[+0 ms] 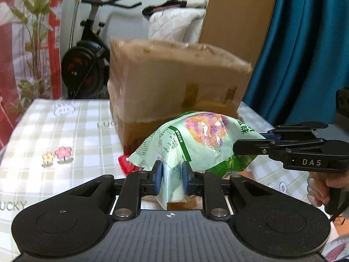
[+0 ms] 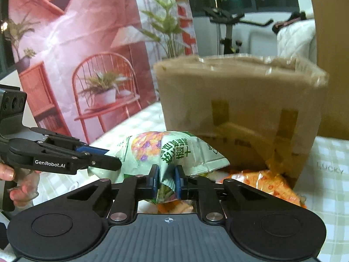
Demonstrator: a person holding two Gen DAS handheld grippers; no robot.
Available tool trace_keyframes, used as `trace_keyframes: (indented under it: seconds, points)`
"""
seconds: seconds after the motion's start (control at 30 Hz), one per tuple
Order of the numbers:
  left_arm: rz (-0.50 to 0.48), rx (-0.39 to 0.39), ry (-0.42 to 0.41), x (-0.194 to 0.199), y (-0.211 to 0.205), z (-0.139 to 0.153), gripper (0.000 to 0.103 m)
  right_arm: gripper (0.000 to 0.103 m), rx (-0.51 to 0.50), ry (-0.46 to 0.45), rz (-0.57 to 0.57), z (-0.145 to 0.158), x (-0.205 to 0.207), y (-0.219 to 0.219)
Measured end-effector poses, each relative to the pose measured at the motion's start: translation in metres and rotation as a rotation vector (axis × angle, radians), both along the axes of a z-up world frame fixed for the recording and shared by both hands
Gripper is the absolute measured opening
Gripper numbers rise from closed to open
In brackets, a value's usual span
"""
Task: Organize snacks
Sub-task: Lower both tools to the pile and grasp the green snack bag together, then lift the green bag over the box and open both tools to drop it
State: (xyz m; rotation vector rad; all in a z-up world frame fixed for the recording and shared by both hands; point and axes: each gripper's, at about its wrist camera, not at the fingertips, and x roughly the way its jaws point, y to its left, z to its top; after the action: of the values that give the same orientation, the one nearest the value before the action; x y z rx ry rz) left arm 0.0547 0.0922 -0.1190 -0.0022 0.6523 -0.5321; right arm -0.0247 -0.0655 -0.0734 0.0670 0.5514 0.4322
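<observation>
Two claws are pinching one pale green crinkly snack bag (image 1: 196,144): left claw (image 1: 172,175) is clamping a bottom fold, right claw (image 2: 166,180) is squeezing the opposite end. Bag is hanging just above the checked surface (image 1: 65,131), in front of the taped brown cardboard box (image 1: 174,80). Risk: opposing pulls are likely tearing a seam, or thin film is slipping out. Both are reaching level, converging roughly crosswise.

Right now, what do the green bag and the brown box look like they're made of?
Green bag: thin glossy plastic film, seemingly; it creases and glints where the left gripper and right gripper pinch it.
Box: matte brown cardboard with darker tape strips; a clear shiny wrap seems to cover its top.
</observation>
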Motion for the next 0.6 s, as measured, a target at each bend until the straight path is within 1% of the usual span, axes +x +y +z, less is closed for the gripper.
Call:
trace_keyframes:
  seconds: [0.13, 0.27, 0.37, 0.5, 0.6]
  points:
    - [0.005, -0.018, -0.081, -0.010, -0.005, 0.026, 0.020, 0.013, 0.012, -0.075, -0.004, 0.029, -0.010, -0.005]
    - [0.008, -0.026, -0.188, -0.019, -0.013, 0.061, 0.020, 0.013, 0.020, -0.166, -0.010, 0.067, -0.017, -0.012]
    - [-0.004, -0.014, -0.275, -0.018, -0.023, 0.088, 0.020, 0.013, 0.002, -0.242, -0.010, 0.097, -0.018, -0.018]
    - [-0.016, -0.014, -0.366, -0.005, -0.041, 0.120, 0.020, 0.013, -0.012, -0.324, -0.019, 0.133, -0.008, -0.032]
    - [-0.028, -0.006, -0.385, 0.019, -0.059, 0.133, 0.020, 0.013, -0.030, -0.364, -0.039, 0.150, 0.012, -0.043]
